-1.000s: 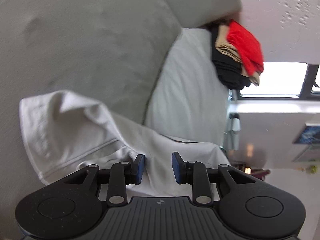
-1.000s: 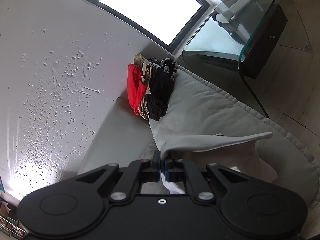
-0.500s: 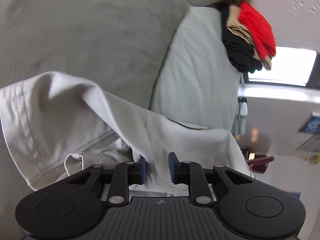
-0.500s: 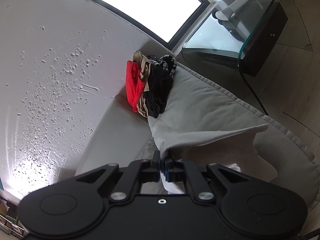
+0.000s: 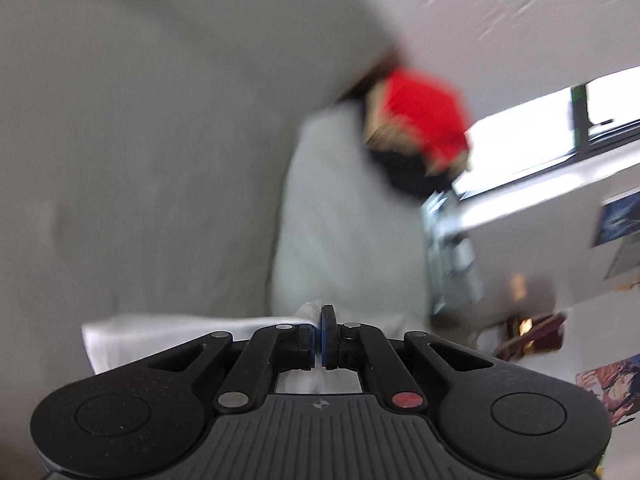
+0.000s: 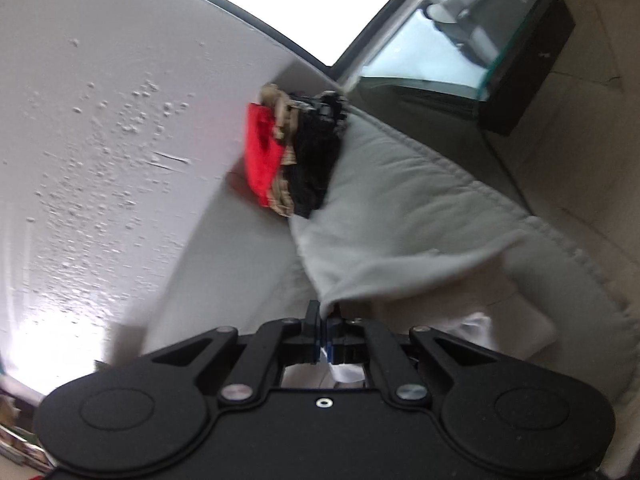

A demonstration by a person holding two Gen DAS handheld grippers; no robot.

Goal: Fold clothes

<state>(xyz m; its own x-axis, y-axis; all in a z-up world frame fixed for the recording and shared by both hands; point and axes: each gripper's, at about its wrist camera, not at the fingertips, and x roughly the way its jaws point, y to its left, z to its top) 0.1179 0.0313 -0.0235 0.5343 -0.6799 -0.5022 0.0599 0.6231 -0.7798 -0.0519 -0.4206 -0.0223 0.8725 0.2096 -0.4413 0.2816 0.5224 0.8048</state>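
Note:
A white garment (image 5: 160, 332) lies on the grey sofa and shows as a pale band just ahead of my left gripper (image 5: 320, 336). The left jaws are closing tight, and their blue pads pinch a small fold of that cloth. In the right wrist view the same garment (image 6: 400, 248) rises from my right gripper (image 6: 323, 332) and spreads up and to the right as a taut sheet. The right gripper is shut on its edge, and a bit of white cloth hangs under the fingers. Both views are blurred by motion.
A stack of red, beige and black clothes (image 5: 420, 140) (image 6: 296, 160) sits at the far end of the sofa against the white wall. Grey sofa cushions (image 5: 140, 140) fill the left. A glass table (image 6: 500, 60) stands beyond the sofa under a window.
My left gripper went from open over the white garment to shut on a fold of it and rose, so the cloth now sits low in its view. The right gripper kept its grip and place.

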